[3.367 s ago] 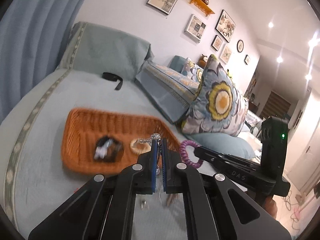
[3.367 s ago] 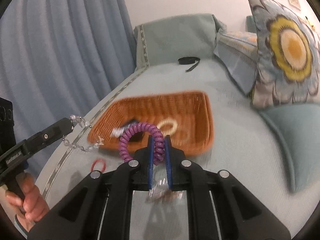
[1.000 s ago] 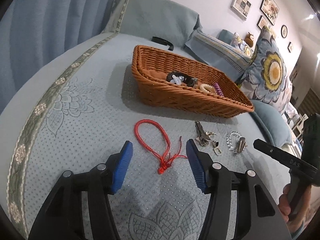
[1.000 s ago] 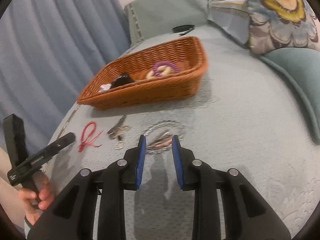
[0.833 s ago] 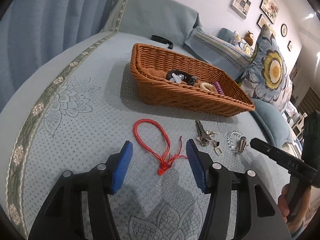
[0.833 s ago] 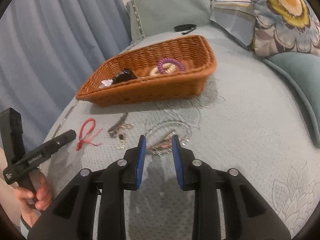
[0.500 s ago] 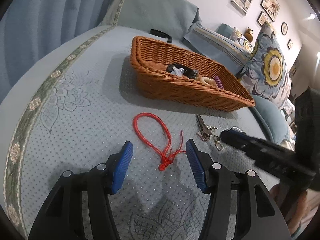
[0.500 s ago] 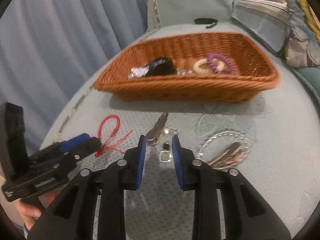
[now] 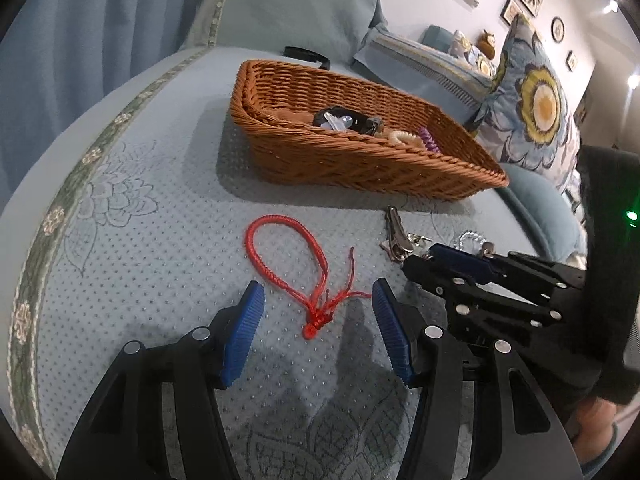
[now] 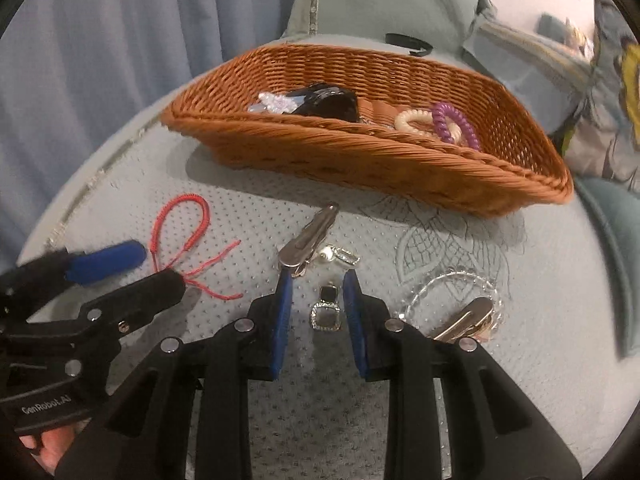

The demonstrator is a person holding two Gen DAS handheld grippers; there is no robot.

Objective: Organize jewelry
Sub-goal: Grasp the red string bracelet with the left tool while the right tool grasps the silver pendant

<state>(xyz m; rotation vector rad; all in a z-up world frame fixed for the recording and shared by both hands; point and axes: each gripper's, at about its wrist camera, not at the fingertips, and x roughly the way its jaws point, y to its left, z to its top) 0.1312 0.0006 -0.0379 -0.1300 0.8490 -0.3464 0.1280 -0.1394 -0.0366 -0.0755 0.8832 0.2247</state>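
Note:
A wicker basket (image 9: 360,160) (image 10: 360,152) on the bed holds a black clip, a cream hair tie and a purple coil tie (image 10: 456,122). A red cord bracelet (image 9: 288,252) (image 10: 180,232) lies in front of it. My left gripper (image 9: 316,308) is open, its jaws on either side of the bracelet's knotted end. My right gripper (image 10: 316,292) is open around a small square black earring (image 10: 328,308). A silver hair clip (image 10: 308,240) (image 9: 396,236) lies just beyond it. A clear bead bracelet with another clip (image 10: 460,308) lies to the right.
A flowered cushion (image 9: 532,112) and a striped pillow (image 9: 420,68) lie right of the basket. A black band (image 9: 306,54) lies behind it near the headrest. Blue curtains (image 9: 80,32) hang on the left. The bedspread (image 9: 120,220) is light blue with dots.
Both grippers dropped their items into the basket and came down to the bed. In the last second my right gripper moved left from the bead bracelet to the earring, close beside my left gripper.

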